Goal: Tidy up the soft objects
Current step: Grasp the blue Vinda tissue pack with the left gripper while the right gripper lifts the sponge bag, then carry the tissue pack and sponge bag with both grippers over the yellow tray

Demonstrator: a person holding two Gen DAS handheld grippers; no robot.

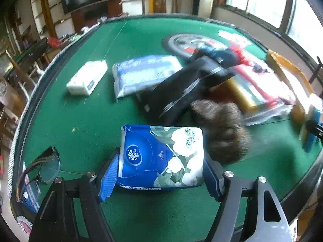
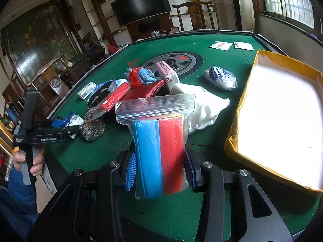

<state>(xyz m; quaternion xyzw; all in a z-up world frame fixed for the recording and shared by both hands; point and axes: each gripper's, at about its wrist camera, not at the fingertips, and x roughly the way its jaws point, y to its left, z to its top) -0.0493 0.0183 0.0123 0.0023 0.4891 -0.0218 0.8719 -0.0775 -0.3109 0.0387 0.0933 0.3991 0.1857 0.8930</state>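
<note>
The left claw [image 1: 161, 173] clamps a tissue pack [image 1: 161, 157] near the desk [image 1: 84, 121] edge; the right claw [image 2: 161, 171] grips a zip bag [image 2: 159, 141] beside the open box [image 2: 244, 111].

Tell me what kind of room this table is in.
Probably a home living room or a games room: a green felt table like a mahjong table, a wall-mounted television, and a carved wooden chair behind it.

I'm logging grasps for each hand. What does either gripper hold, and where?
Left gripper: blue tissue pack, pinched across its sides. Right gripper: zip bag of coloured sheets, clamped at its lower sides.
</note>
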